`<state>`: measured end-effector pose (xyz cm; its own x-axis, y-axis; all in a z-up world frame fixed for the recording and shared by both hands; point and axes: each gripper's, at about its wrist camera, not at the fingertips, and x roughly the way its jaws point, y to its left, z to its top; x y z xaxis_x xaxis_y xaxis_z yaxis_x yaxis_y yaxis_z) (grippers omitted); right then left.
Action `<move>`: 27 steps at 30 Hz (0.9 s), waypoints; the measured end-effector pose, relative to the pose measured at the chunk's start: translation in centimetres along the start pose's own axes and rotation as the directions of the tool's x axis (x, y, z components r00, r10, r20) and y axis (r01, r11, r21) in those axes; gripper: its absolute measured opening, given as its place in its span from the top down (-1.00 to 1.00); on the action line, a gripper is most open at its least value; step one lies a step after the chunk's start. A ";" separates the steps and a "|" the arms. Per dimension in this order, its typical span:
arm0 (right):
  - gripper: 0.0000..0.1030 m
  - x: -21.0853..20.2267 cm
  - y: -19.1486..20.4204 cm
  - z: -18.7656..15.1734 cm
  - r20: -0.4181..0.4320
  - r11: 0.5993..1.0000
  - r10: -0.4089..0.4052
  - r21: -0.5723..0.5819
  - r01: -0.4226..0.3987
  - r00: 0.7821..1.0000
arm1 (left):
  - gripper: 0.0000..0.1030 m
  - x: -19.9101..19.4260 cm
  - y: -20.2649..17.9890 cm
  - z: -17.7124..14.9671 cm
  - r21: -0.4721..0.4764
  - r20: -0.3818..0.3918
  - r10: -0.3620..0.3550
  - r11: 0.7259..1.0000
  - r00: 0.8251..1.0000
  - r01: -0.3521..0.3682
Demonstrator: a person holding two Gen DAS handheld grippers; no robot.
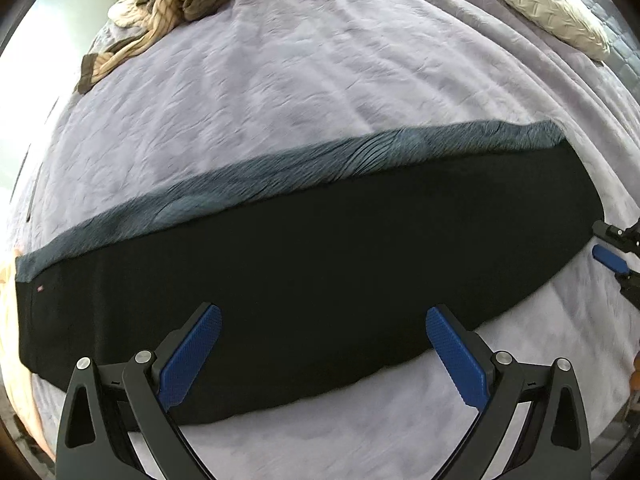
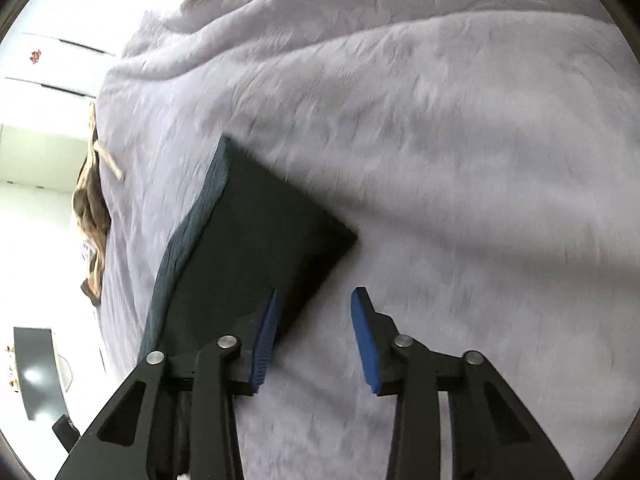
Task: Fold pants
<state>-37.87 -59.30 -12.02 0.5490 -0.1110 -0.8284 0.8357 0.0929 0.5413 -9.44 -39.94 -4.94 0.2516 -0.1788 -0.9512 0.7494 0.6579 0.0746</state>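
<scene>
Two handheld grippers above a bed spread with a lilac blanket (image 1: 320, 80). Left gripper (image 1: 324, 320) pointing steeply down, blue pads (image 1: 192, 360) spread wide apart, clamped on nothing. Directly beneath and ahead of it, black pants (image 1: 320, 260) folded into a long flat band, running across from far left to far right, with a grey-blue ribbed inner layer showing along the far edge. Far to its right, at the end of the pants, right gripper (image 1: 610, 258), partly seen. From the right gripper (image 2: 314, 300) itself: pads partly apart, holding nothing, left pad over the near edge of the pants (image 2: 260, 240), right pad over bare blanket. Beyond the left gripper, up and to the left, a crumpled brown and tan striped garment (image 1: 168, 12); up and to the right, a beige textured pillow (image 1: 544, 4). Slight motion blur throughout.
</scene>
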 end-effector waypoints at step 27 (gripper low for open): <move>0.46 2.6 -1.6 -0.9 -0.152 0.959 0.282 0.051 -0.277 0.947 | -1.00 5.0 0.0 0.1 -0.016 -0.050 0.041 0.999 0.998 -0.042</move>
<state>-37.83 -58.81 -15.20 0.7529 0.0714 -0.6542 0.6505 0.0697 0.7563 -8.15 -40.94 -9.64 0.2513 -0.1150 -0.9611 0.7285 0.6762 0.1095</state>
